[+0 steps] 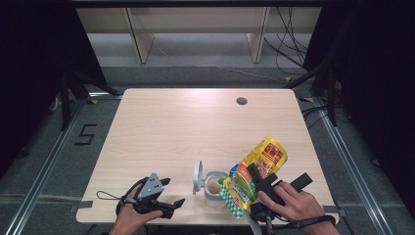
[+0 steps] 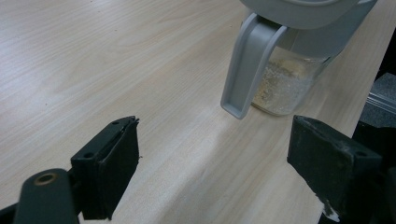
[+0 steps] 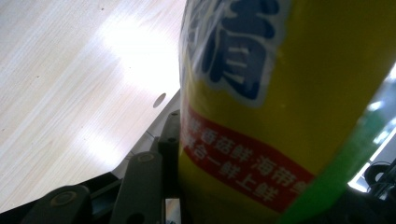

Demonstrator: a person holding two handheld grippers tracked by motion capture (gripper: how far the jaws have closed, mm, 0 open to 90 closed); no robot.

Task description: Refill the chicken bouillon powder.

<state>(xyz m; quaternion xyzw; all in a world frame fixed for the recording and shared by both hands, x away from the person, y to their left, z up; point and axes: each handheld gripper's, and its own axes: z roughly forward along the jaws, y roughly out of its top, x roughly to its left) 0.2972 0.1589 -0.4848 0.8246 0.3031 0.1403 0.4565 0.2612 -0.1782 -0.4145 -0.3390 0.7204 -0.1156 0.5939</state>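
Note:
A yellow and green snack bag [image 1: 258,169] hangs tilted at the table's front right, its lower end over a small clear jar [image 1: 215,190]. The jar's grey lid [image 1: 197,177] is flipped open to the left, and pale powder lies inside. My right gripper [image 1: 279,178] is shut on the bag. In the right gripper view the bag [image 3: 280,116] presses against the left fingertip [image 3: 169,135] and hides the other jaw. My left gripper [image 1: 172,192] rests open at the front left, nothing between its jaws. In the left gripper view my left gripper [image 2: 219,140] faces the jar [image 2: 285,84] and its hanging lid [image 2: 250,65].
The light wooden table [image 1: 186,127] has a round cable hole [image 1: 241,101] near its far right edge. Beyond the table stand wooden shelf legs [image 1: 139,41] and loose cables on the floor. Black curtains close both sides.

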